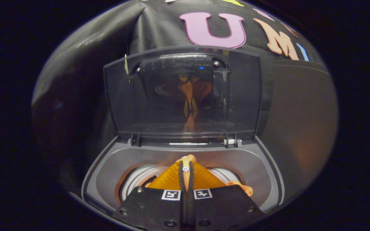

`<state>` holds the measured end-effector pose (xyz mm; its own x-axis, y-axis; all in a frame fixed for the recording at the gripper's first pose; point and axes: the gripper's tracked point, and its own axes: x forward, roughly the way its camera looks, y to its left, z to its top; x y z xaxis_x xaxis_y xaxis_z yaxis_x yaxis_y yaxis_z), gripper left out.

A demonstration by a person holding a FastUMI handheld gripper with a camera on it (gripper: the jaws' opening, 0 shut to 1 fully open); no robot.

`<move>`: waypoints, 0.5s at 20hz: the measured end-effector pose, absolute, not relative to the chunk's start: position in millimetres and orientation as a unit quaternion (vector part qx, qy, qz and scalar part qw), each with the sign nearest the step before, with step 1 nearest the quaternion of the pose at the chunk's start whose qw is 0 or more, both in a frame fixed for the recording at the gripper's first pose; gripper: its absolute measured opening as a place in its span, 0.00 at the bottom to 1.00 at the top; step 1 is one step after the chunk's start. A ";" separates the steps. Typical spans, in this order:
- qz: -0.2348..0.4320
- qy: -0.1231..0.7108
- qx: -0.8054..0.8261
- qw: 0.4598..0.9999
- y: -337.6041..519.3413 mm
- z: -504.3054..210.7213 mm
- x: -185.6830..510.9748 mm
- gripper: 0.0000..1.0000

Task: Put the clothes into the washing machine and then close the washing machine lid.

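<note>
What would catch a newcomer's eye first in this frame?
The orange cloth stands out, pinched between the shut fingers of the gripper right over the washer's drum opening. Beyond it, the dark see-through lid stands upright and open, mirroring the gripper and cloth.

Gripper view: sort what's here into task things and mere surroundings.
Job:
- washing machine, drum open
- lid, raised upright
- orange cloth, pinched over the drum
- gripper, both fingers closed on the cloth

Surroundings:
- black cloth wall behind the machine
</note>
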<state>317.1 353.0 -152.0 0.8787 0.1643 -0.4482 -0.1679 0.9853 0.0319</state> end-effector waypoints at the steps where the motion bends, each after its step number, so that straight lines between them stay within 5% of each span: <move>1: 0.081 0.233 -0.010 0.969 348.3 -155.6 322.2 0.02; 3: 0.073 0.240 -0.013 0.968 347.1 -156.7 320.5 0.08; 10: 0.056 0.245 -0.024 0.968 338.4 -155.1 313.9 0.94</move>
<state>313.9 338.4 -155.1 0.8735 0.0959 -0.4773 -0.1197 0.9926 -0.0196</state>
